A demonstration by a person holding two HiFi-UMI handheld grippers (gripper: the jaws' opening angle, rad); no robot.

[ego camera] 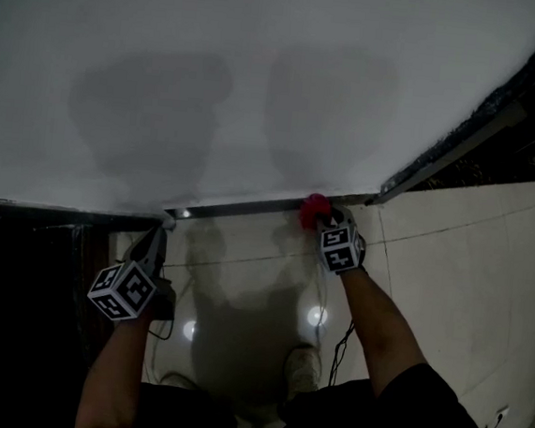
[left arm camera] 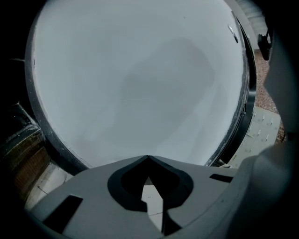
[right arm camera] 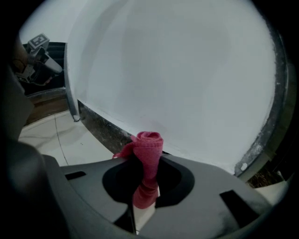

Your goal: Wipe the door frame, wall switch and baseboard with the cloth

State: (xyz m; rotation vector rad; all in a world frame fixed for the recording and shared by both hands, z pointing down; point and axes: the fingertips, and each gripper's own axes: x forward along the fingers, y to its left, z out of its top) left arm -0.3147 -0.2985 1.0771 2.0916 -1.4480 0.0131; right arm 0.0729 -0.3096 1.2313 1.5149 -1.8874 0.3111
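A red cloth [ego camera: 314,206] is bunched in my right gripper [ego camera: 322,219], whose jaws are shut on it; the cloth's tip [right arm camera: 148,142] presses against the dark baseboard [ego camera: 249,207] at the foot of the white wall [ego camera: 243,74]. The baseboard [right arm camera: 100,126] runs left from the cloth in the right gripper view. My left gripper [ego camera: 167,222] points at the baseboard's left end, beside a dark opening; its jaws are shut with nothing between them, tips [left arm camera: 148,158] close to the wall [left arm camera: 140,79].
Pale glossy floor tiles [ego camera: 453,245] lie below the wall. A dark metal frame strip [ego camera: 462,147] bounds the wall at the right. A cable [ego camera: 340,342] and the person's shoe [ego camera: 303,367] are on the floor. Dark space [ego camera: 23,307] lies at the left.
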